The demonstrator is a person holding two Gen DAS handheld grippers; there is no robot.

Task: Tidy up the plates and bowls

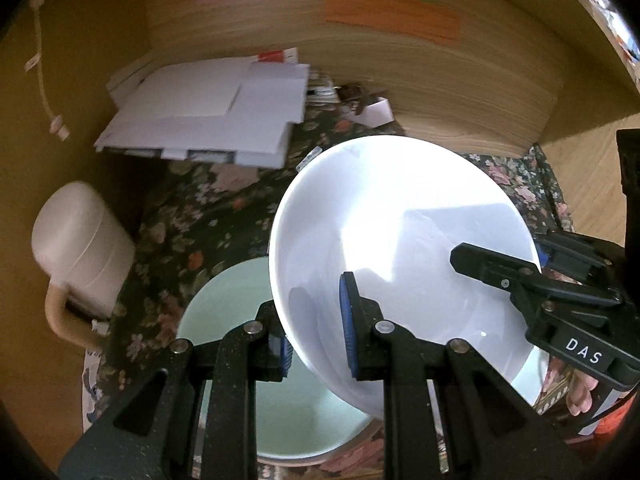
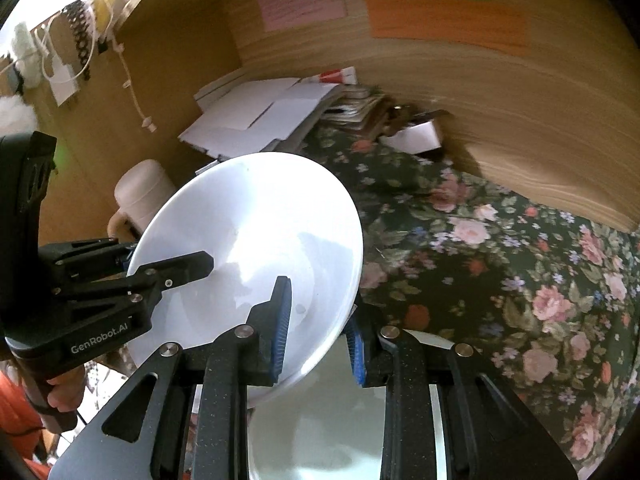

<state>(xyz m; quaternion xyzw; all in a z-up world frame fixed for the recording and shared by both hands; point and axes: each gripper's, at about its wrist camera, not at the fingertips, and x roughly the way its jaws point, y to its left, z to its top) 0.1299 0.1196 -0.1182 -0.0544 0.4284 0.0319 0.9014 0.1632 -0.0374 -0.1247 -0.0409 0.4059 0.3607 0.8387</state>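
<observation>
A white bowl (image 1: 400,248) is held in the air by both grippers, tilted, above a pale green plate (image 1: 228,320) on the floral cloth. My left gripper (image 1: 316,336) is shut on the bowl's near-left rim, one blue pad inside and one outside. My right gripper (image 2: 316,336) is shut on the bowl's (image 2: 256,248) opposite rim; it shows in the left wrist view (image 1: 532,280) at the right. The left gripper shows in the right wrist view (image 2: 132,272) at the left. The plate (image 2: 344,424) lies below the right gripper.
A floral tablecloth (image 2: 500,264) covers the table. A stack of white papers (image 1: 208,116) and clutter lie at the back by the wooden wall (image 2: 520,112). A cream lidded mug (image 1: 76,248) stands at the left.
</observation>
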